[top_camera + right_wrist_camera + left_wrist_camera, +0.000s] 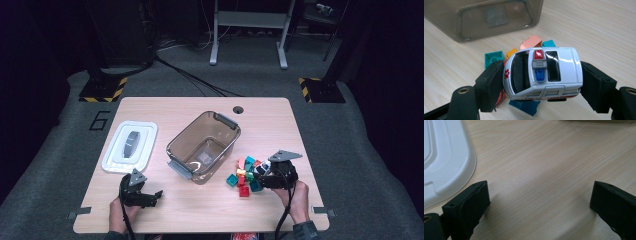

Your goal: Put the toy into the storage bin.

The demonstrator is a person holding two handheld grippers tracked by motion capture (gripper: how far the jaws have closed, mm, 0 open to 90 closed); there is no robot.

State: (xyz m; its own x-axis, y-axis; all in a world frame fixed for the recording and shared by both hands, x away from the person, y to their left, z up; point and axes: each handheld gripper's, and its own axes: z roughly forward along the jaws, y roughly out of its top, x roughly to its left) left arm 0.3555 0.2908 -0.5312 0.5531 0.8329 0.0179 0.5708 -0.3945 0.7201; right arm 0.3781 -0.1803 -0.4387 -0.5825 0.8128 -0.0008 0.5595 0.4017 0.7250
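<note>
- White toy ambulance [544, 73] clamped between right gripper [263, 172] fingers, lower right, above brick pile [243, 175].
- Brown bin [202, 145] at centre: empty; bricks unmoved.
- Left gripper [539, 205] fingers wide apart, holding nothing, on desk [280, 130].

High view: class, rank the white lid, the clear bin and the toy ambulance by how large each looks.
1. Clear bin, largest.
2. White lid, slightly smaller.
3. Toy ambulance, by far the smallest, clamped in the right gripper.
</note>
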